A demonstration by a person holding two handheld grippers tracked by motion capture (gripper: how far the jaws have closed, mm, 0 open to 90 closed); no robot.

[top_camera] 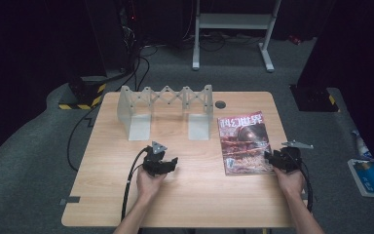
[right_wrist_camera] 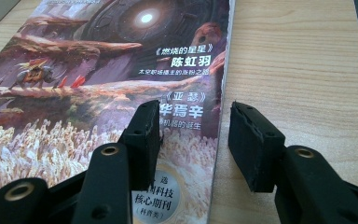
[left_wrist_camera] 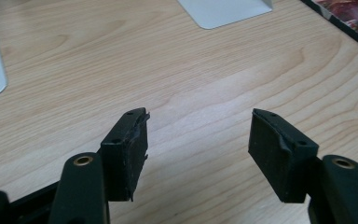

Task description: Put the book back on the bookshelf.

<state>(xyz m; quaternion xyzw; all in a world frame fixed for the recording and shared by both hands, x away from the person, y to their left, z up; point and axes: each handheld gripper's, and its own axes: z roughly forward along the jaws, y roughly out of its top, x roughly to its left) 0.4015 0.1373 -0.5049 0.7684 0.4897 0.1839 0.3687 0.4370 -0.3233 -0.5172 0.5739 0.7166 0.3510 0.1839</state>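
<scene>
A: Nearest the lens, right tool [right_wrist_camera: 193, 140]: jaws parted partway, nothing between them, straddling the long right edge of the magazine [right_wrist_camera: 102, 93]. One pad over the cover, the other over bare bench [right_wrist_camera: 298, 70].

B: Touching the cover?

A: Cannot tell; looks just above it. From the high view, right tool [top_camera: 277, 159] at the lower right corner of the magazine [top_camera: 241, 141], which lies flat on the right half of the bench [top_camera: 190, 200].

B: And the left tool?

A: Left tool [left_wrist_camera: 198, 149] spread wide, empty, hanging over bare wood. In the high view, left tool [top_camera: 161, 163] sits mid-bench, well apart from the magazine, just in front of the grey folding rack [top_camera: 165, 109].

B: Step in hand, then?

A: Probably the approach to a pinch on the magazine's edge. Grasp not yet made.

B: Next move?

A: Likely needs one pad slid under the edge, the other on top, then a close. Thin and flat against the bench, so hard to get beneath; may call for tilting the tool low. Rack upright and vacant, a probable destination.
</scene>
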